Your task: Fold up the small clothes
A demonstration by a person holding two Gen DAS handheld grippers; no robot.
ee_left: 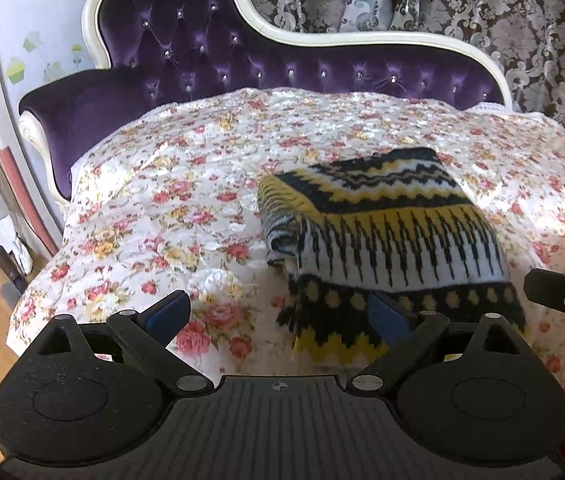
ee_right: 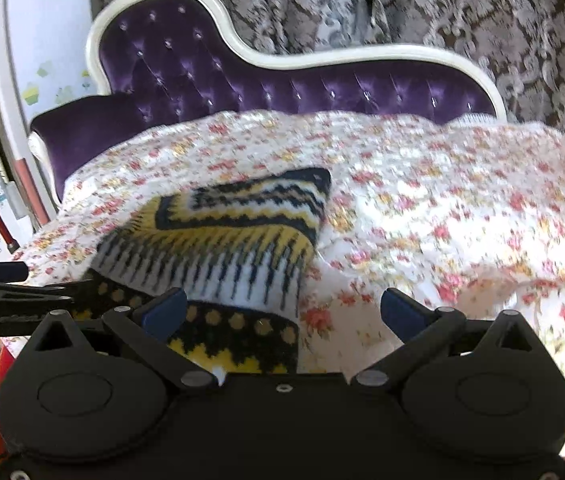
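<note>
Sofa (ee_left: 186,40): purple, button-tufted back, white frame; seat draped with a floral cover (ee_left: 154,208).

Sweater (ee_left: 382,232): knitted, black, yellow and white zigzag bands; lies on the floral cover at the near edge, right of centre, already doubled over itself into a thick bundle. Likely soft, light and limp, with a grippy knit rather than a slick one; not fragile. Layers may slide apart if lifted by one corner. Best hold, by my reckoning: the two near corners of the dotted hem, pinching all layers together.

Left gripper (ee_left: 278,314): spread wide, empty, its right finger at the sweater's hem.

Right gripper (ee_right: 282,312): spread wide, empty, its left finger over the hem.
</note>
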